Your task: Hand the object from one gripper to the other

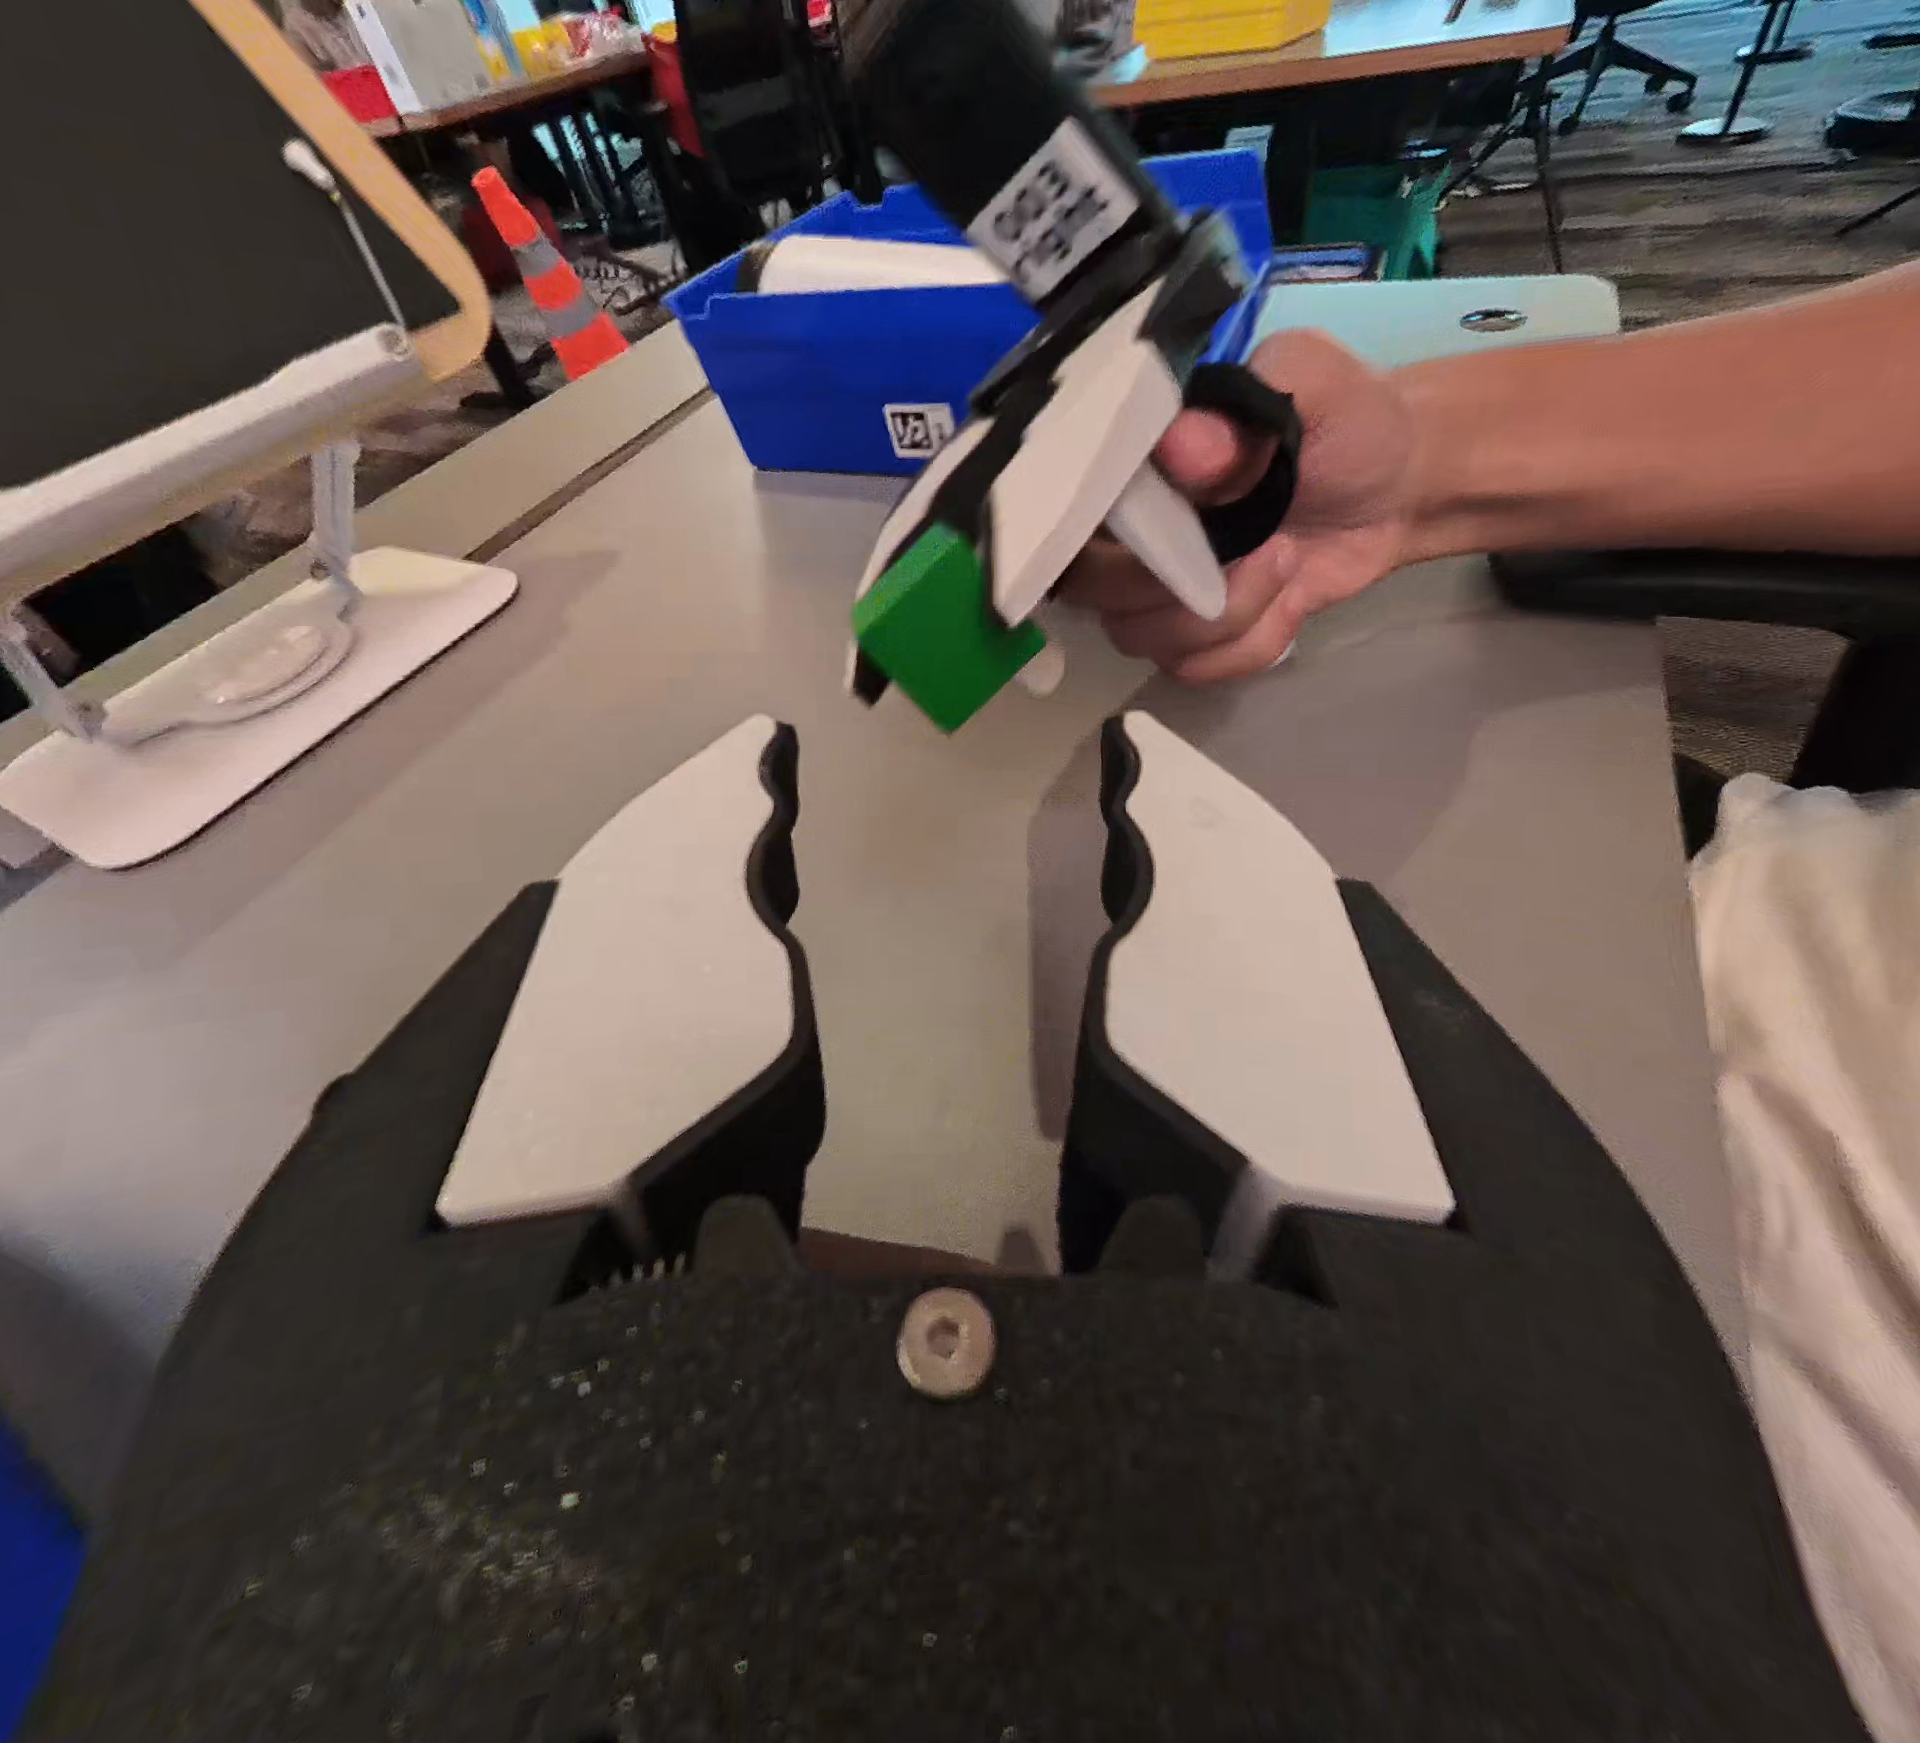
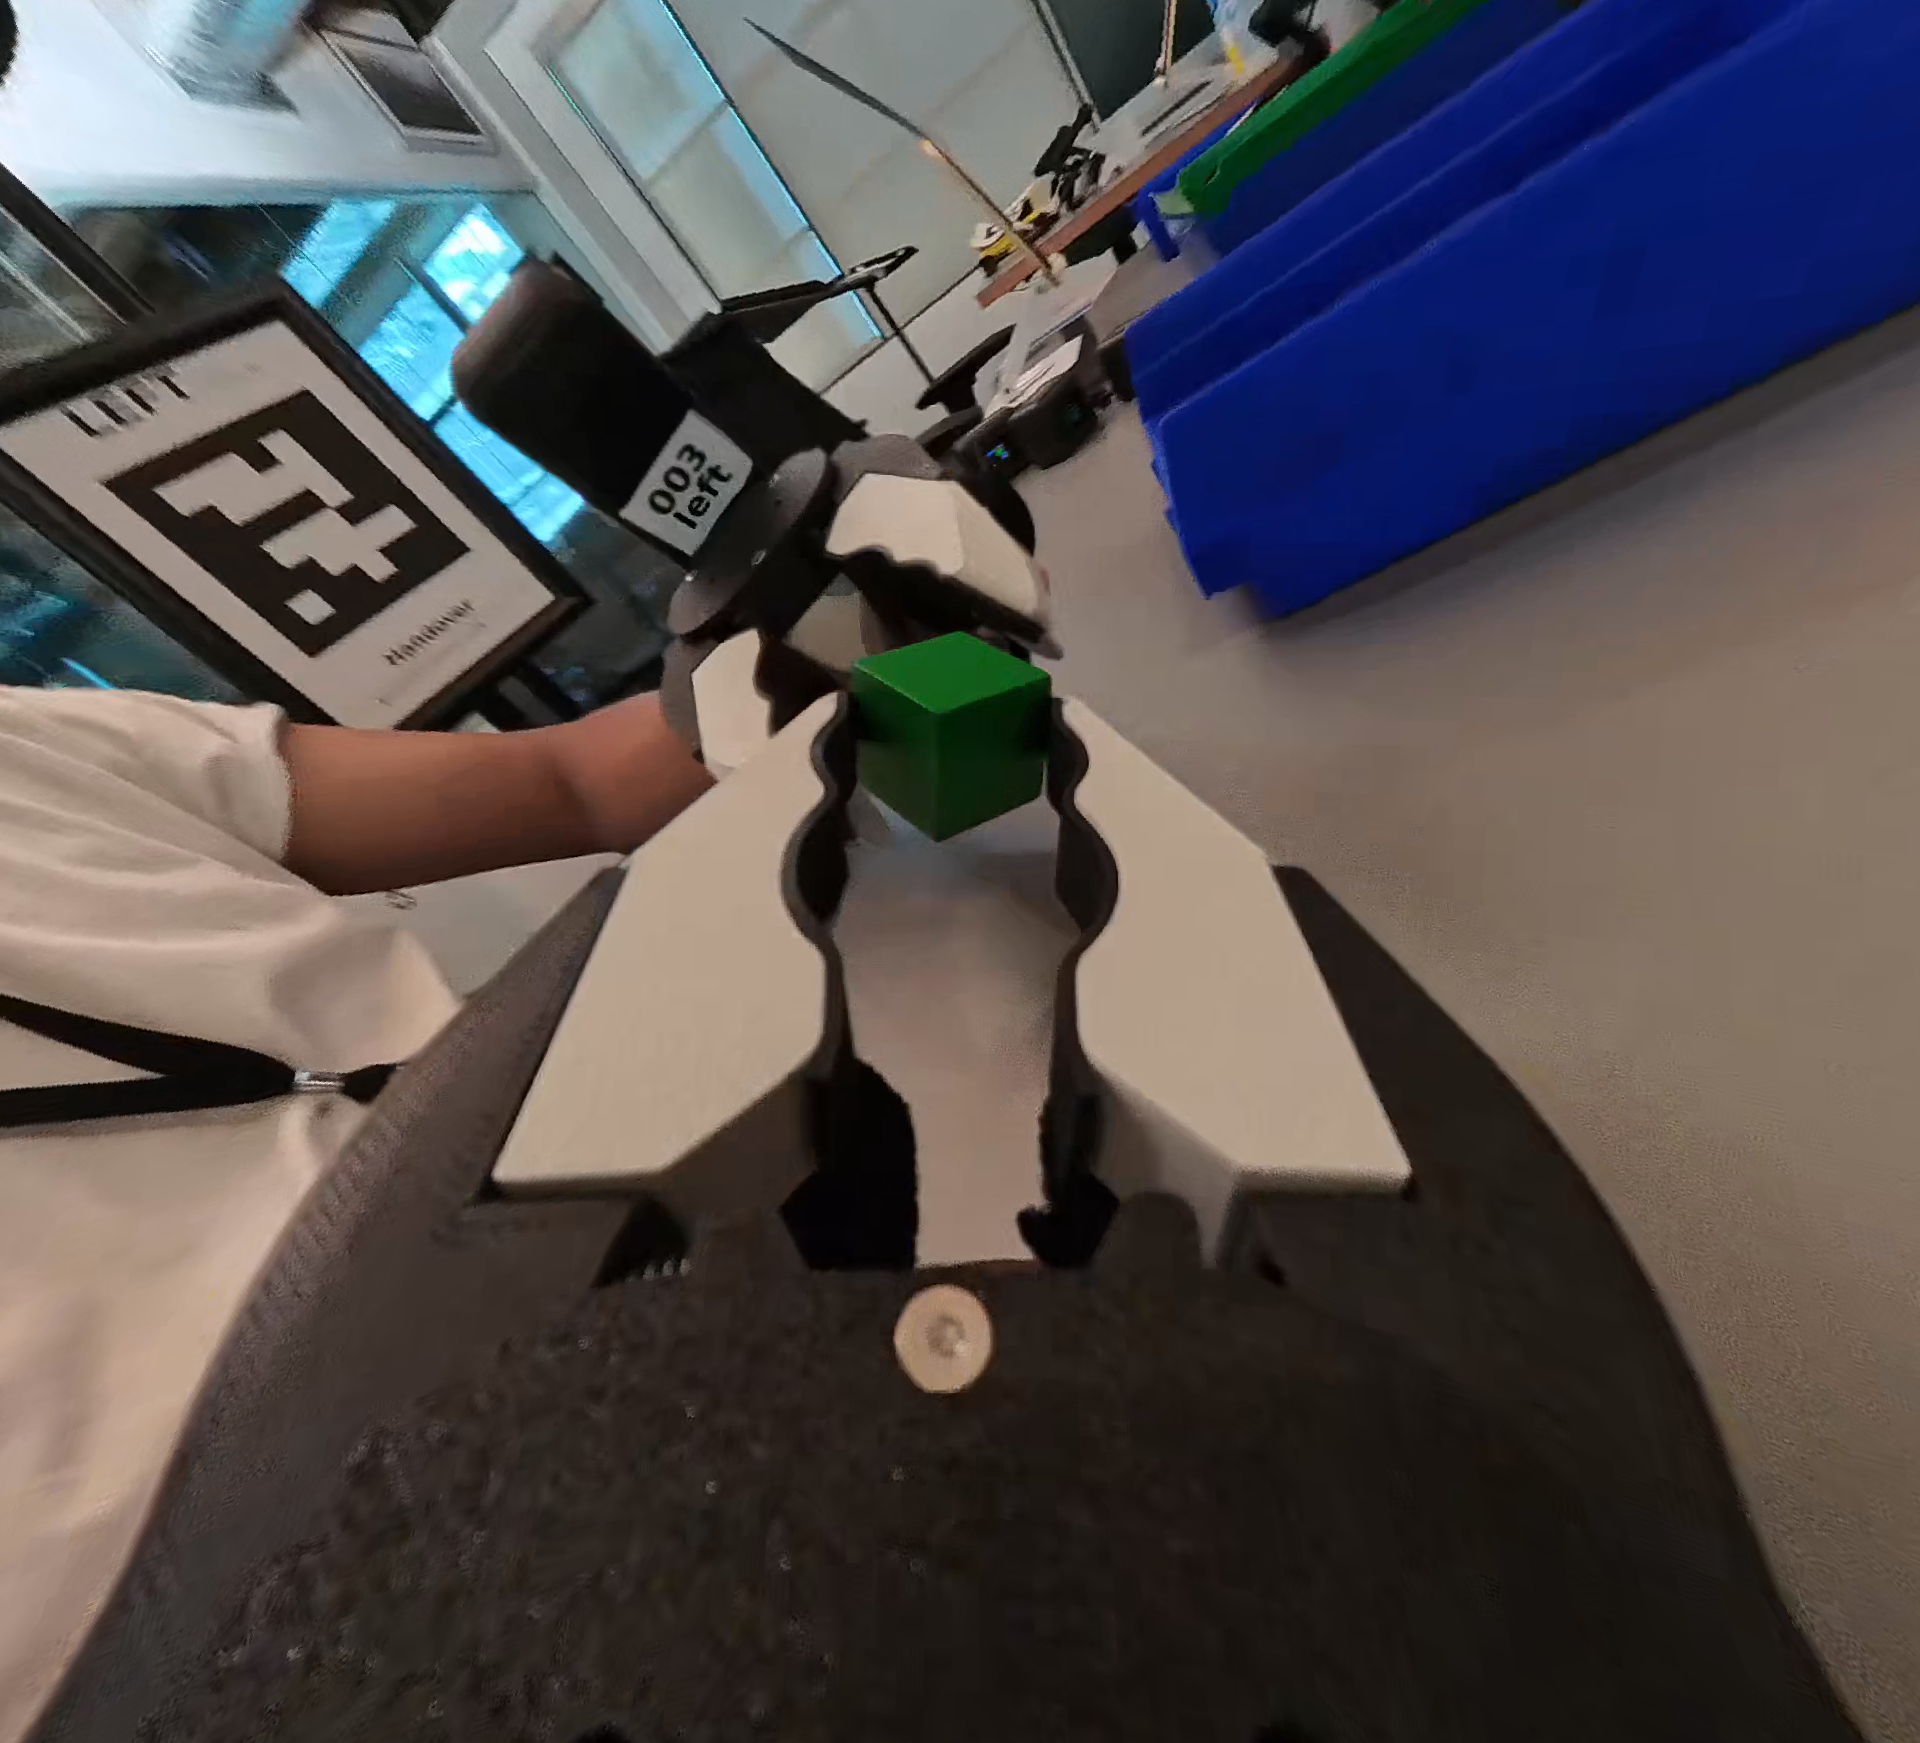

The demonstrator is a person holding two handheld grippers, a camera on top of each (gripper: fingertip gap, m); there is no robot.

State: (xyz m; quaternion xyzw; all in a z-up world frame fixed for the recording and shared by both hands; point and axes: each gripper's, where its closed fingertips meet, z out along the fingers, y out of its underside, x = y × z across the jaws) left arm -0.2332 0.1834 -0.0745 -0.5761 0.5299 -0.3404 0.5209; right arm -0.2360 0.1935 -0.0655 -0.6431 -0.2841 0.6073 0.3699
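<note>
A green cube is held just above the grey table. My right gripper comes in from the upper right in a person's hand and is shut on the cube. In the right wrist view the cube sits clamped between the tips of my right gripper. My left gripper is open and empty, its two tips just short of the cube and below it. It also shows in the right wrist view, right behind the cube and facing it.
A blue bin with a white object inside stands at the table's far side; blue bins also show at the right. A screen on a white stand is on the left. A framed marker board stands behind the person's arm. Both grippers' tips are close together, under 4 cm apart.
</note>
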